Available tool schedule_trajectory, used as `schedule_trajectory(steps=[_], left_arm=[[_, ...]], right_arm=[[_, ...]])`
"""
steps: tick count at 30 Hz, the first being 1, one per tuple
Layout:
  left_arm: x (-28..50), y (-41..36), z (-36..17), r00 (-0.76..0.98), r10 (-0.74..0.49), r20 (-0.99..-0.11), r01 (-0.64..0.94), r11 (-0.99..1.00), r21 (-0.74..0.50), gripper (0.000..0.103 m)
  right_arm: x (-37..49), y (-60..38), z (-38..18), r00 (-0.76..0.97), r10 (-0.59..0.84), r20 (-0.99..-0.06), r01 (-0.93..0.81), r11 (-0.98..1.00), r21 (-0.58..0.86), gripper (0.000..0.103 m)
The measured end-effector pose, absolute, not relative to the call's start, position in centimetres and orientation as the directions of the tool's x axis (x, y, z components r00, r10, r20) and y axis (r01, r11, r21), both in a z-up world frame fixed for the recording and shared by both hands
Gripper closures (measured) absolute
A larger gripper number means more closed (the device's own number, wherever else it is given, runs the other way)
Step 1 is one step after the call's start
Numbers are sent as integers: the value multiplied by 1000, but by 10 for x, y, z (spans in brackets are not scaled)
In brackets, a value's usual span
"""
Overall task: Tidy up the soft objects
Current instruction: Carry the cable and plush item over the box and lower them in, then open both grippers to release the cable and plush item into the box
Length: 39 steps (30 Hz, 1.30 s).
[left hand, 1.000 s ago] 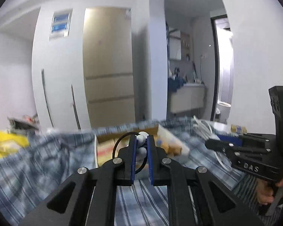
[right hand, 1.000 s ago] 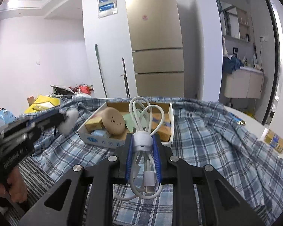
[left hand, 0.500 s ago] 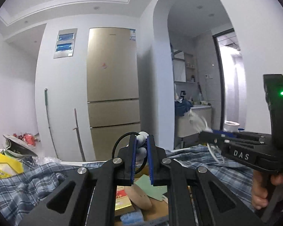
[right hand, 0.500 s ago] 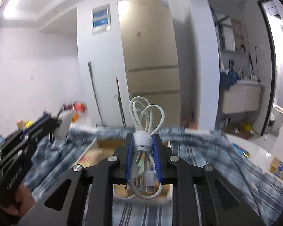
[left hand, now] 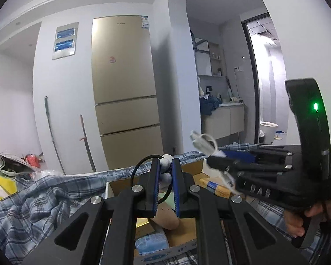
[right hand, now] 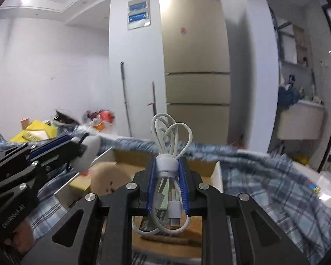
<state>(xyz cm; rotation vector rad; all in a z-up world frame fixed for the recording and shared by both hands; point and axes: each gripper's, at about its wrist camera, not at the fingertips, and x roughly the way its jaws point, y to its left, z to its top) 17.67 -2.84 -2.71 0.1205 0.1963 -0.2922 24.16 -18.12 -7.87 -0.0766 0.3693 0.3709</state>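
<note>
Left tongs [left hand: 165, 176] clamped on small white plush toy [left hand: 166, 168] with black loop. Right tongs [right hand: 167, 181] clamped on coiled white cable [right hand: 168, 141]. Both held above open cardboard box [right hand: 217, 175], below tongs, on plaid cloth [right hand: 264, 176].

Black hand-held gripper [left hand: 165, 183], blue pads, silver screws, green light

**Box on the blanket, fridge behind**

Cardboard box [right hand: 217, 173] sits on the blanket [right hand: 264, 176], with a round cushion [right hand: 108, 181] inside at its left. Fridge [right hand: 195, 66] stands behind by the wall, two poles [right hand: 125, 101] leaning left of it. Clutter pile [left hand: 2, 183] lies far left.
</note>
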Motion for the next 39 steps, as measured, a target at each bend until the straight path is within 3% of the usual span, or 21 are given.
schedule_trajectory(steps=[6,18,19,20,21,22,23,39], left_arm=[[189,-12,-30,933,-266,-242,273,962,-4,91],[198,-10,-34,920,-268,-286,276,961,-14,91],[199,-10,-34,920,-267,-287,275,961,-13,87],[199,-11,-34,921,-263,-288,272,962,-10,80],[199,-11,-34,920,-263,-289,272,962,-10,62],[199,-11,-34,922,-260,-287,268,963,-11,38],[198,-10,-34,925,-256,-280,264,965,-12,31],[199,-6,-34,938,-211,-274,214,977,-22,29]], right_arm=[[237,-178,-81,859,367,-356,-404,914,-32,84],[255,-171,-89,807,373,-458,-425,905,-11,81],[255,-172,-89,809,370,-458,-420,907,-10,79],[254,-173,-88,812,368,-453,-417,909,-7,70],[253,-173,-87,815,371,-446,-417,909,-5,61],[251,-173,-87,817,375,-438,-419,908,-6,60],[251,-172,-86,819,373,-436,-421,907,-13,60],[254,-180,-86,827,356,-435,-384,923,24,58]])
